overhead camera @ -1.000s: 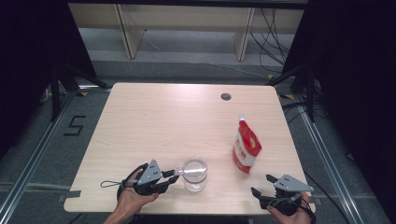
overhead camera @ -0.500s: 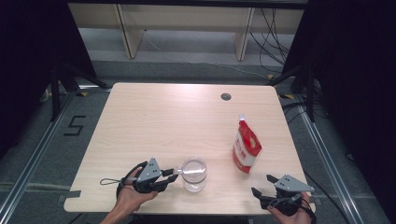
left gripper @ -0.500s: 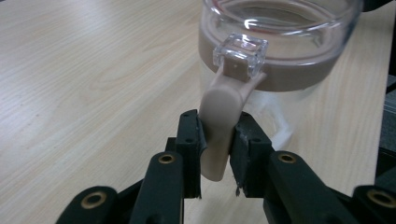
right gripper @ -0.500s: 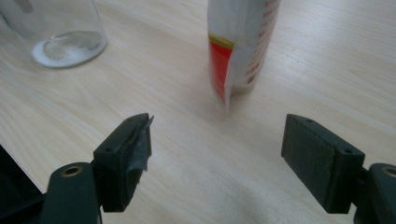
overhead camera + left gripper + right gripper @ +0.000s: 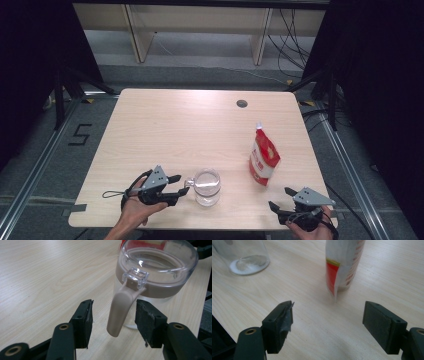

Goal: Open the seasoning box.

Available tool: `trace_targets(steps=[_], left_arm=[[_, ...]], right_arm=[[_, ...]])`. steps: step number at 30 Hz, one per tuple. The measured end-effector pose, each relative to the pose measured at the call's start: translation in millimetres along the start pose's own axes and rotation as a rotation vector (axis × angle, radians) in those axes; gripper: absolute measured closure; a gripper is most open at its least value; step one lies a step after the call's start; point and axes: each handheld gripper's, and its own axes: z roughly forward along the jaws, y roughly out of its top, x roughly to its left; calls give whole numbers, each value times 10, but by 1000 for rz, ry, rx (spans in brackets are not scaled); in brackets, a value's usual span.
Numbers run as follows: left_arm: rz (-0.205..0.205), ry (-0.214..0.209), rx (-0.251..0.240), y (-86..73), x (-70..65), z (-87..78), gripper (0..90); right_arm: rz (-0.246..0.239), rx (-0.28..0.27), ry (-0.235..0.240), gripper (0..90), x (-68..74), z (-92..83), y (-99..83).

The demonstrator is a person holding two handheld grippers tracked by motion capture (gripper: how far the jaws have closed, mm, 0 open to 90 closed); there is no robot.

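We can read one sign clearly: a dark figure "5" (image 5: pixel 80 135) marked on the grey floor (image 5: pixel 45 165) to the left of the table, seen from the high view. The red and white pouch (image 5: pixel 263 159) standing on the table carries printing on its face and down its side (image 5: pixel 353 262), red lettering on white, but we cannot make out any word or brand in it at this size and angle.

pouch (image 5: pixel 344 265) top cut off, jug (image 5: pixel 242 255) mostly cropped
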Motion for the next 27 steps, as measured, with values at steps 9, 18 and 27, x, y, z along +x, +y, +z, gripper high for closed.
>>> trace_targets(steps=[9, 18, 27], left_arm=[[-71, -25, -4, 54, 13, -90, 337], [-53, -56, -67, 163, -50, -245, 499], [33, -10, -125, 260, -133, -288, 810]], right_arm=[[-3, 2, 8, 252, 14, 7, 9], [-45, -7, 36, 261, 54, 18, 42], [-32, -10, 38, 262, 96, 35, 47]])
